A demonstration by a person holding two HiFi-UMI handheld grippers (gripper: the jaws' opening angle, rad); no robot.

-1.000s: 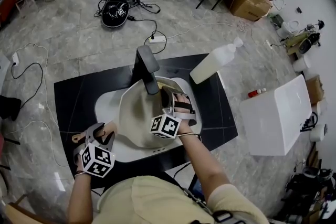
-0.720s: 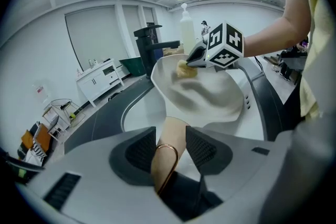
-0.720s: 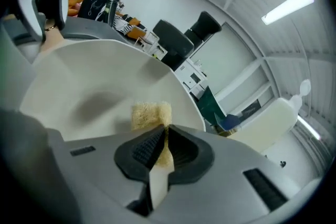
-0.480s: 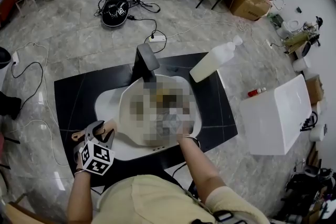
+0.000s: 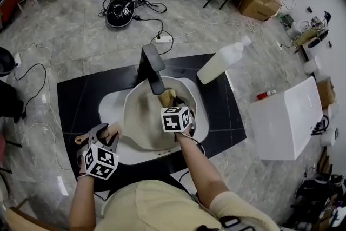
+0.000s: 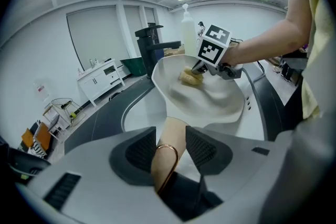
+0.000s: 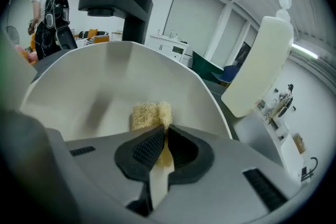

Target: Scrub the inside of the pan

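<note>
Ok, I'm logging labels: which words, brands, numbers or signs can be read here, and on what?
No readable text anywhere.
Cubes on the left gripper and right gripper: square marker patterns, no letters.
No label shows on the white bottle.
The white box is blank.

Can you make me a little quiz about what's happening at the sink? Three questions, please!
1. True or false: the right gripper is shut on the yellow scrubber.
2. Pick one: what is the left gripper clamped on? A) the tan handle B) the white bottle C) the black faucet
3. Fill in the blank: the scrubber sits inside the cream-coloured ___.

Key
1. True. Its jaws pinch the scrubber.
2. A. The handle runs between its jaws.
3. The pan.
</note>
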